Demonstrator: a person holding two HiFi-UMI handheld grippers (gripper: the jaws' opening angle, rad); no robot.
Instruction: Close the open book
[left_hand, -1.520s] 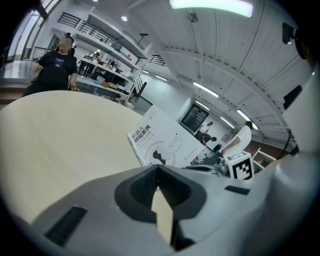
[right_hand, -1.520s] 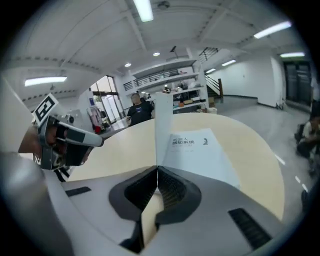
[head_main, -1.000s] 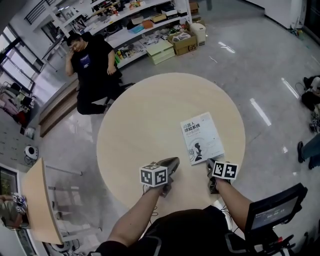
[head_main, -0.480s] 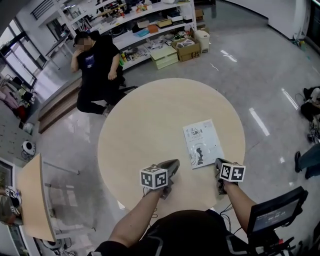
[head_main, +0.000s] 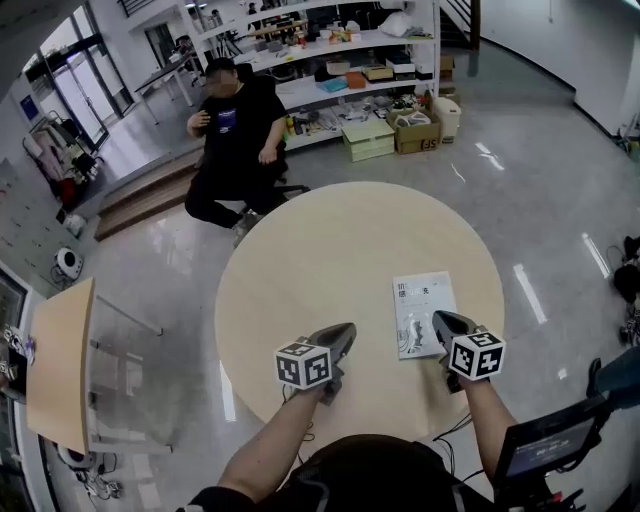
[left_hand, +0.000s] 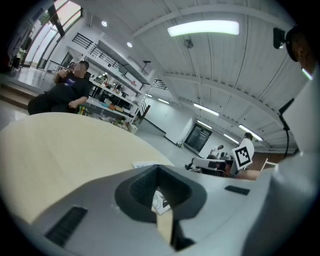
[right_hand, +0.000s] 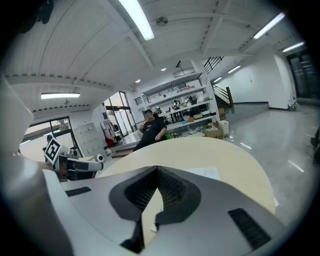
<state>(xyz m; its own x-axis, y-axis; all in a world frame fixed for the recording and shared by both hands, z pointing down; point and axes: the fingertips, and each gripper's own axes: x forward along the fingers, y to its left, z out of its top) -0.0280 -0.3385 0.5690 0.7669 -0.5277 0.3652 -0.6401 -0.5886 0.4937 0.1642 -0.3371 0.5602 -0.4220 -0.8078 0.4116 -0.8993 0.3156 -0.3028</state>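
So the round counter (head_main: 330, 240) had basically one thing on it: the book (head_main: 422, 310), lying flat and closed, cover up. Looked to me like the job was pretty much done, no pages standing up, nothing left to fold over. The left hand-held gripper (head_main: 345, 332) sat off to the book's left, clear of it, jaws together with nothing between them. The right hand-held gripper (head_main: 441, 321) was at the book's near right corner, jaws together and empty too; couldn't tell if it touched the cover. My guess: only backing away was left.
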